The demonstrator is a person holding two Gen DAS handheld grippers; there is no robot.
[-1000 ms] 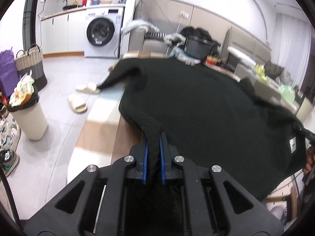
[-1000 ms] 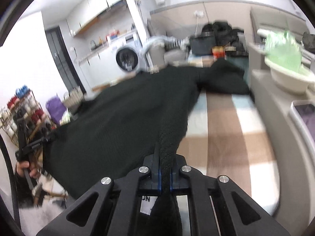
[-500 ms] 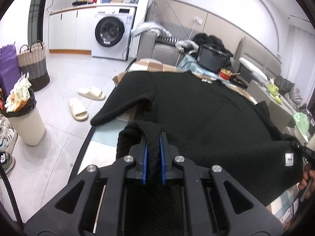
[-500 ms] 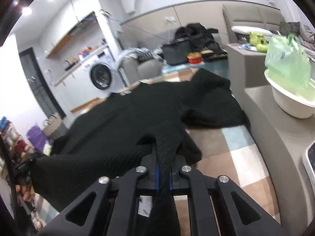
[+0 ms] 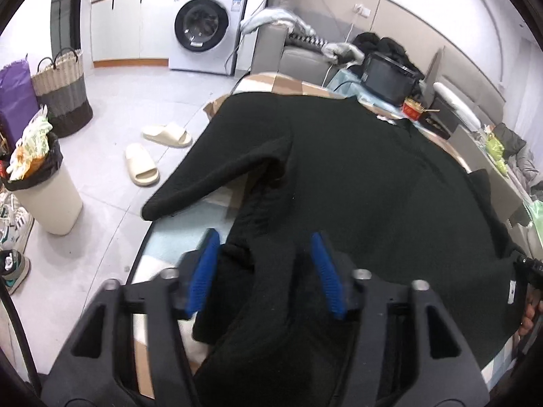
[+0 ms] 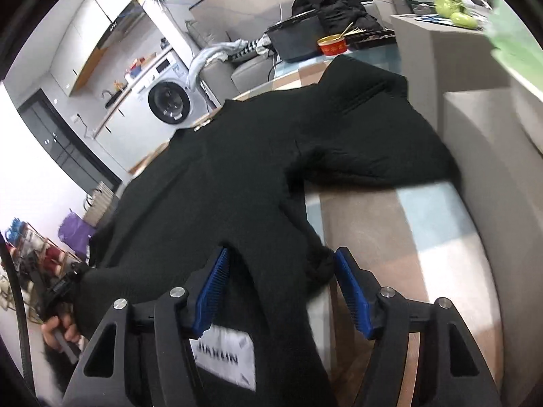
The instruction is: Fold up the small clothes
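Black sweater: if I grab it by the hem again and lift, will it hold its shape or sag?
The black sweater will likely sag: it bunches limply between the open left claw and right claw. Its thick knit suggests some weight. The sleeve overhanging the table edge would probably dangle.

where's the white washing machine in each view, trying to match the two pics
Left wrist view: the white front-loading washing machine stands top centre-left, beyond the black knitted sweater.
Right wrist view: the washing machine is upper left, tilted, past the sweater's far edge.
Shared landmark: the red round tub near the far end of the table.
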